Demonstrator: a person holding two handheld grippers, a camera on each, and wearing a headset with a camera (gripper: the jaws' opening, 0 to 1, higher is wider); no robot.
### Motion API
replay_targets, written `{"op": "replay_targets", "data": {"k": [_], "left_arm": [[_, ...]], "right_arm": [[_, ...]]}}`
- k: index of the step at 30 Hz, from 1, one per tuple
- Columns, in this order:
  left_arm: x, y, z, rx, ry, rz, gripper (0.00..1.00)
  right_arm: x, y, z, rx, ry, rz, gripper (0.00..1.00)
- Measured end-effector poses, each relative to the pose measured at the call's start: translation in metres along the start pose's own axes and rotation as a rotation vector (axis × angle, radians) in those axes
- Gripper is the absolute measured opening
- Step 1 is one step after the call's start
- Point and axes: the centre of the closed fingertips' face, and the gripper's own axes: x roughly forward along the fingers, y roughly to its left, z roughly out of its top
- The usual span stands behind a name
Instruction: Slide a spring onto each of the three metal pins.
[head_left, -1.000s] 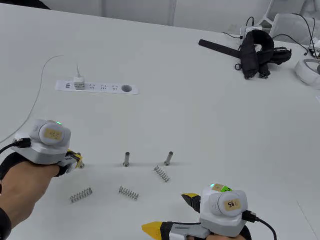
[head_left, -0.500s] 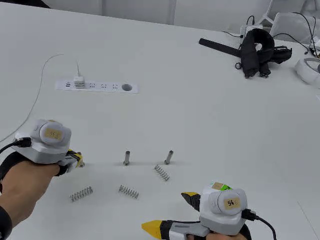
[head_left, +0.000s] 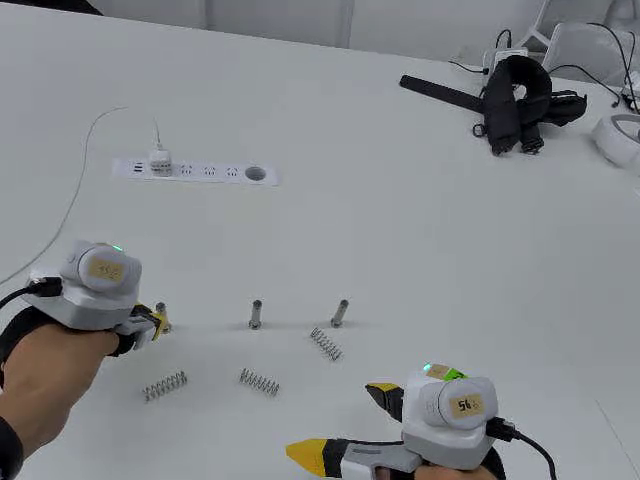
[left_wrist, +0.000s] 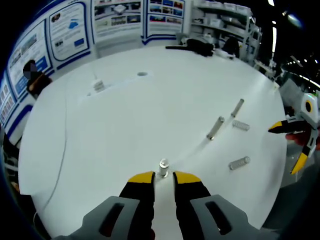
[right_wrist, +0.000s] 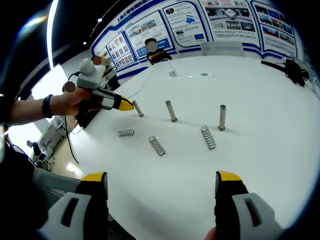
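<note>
Standing three pins (head_left: 256, 314), three loose springs (head_left: 259, 381)

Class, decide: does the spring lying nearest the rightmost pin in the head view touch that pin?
Apart. The right gripper view shows bare table between the spring and the base of the pin; the head view agrees.

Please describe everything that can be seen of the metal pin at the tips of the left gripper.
The metal pin is a short grey cylinder with a shiny round top. It stands upright on the white table and carries no spring. The left gripper has its yellow-tipped jaws close on either side of it; whether they pinch it cannot be told.
</note>
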Motion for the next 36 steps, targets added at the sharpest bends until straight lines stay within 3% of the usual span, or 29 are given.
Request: {"op": "replay_targets", "data": {"k": [11, 22, 31, 36], "left_arm": [[-0.009, -0.003, -0.014, -0.021, 0.009, -0.014, 0.23], [-0.024, -0.009, -0.037, -0.037, 0.007, -0.036, 0.33], [-0.039, -0.016, -0.048, -0.041, -0.014, -0.049, 0.44], [-0.045, -0.020, -0.051, -0.041, -0.041, -0.065, 0.54]], "right_arm": [[0.001, 0.002, -0.001, 0.003, -0.001, 0.007, 0.90], [0.003, 0.004, -0.003, 0.008, -0.002, 0.017, 0.90], [0.005, 0.005, -0.001, 0.010, -0.010, 0.022, 0.91], [0.005, 0.004, 0.002, 0.013, -0.017, 0.021, 0.91]]}}
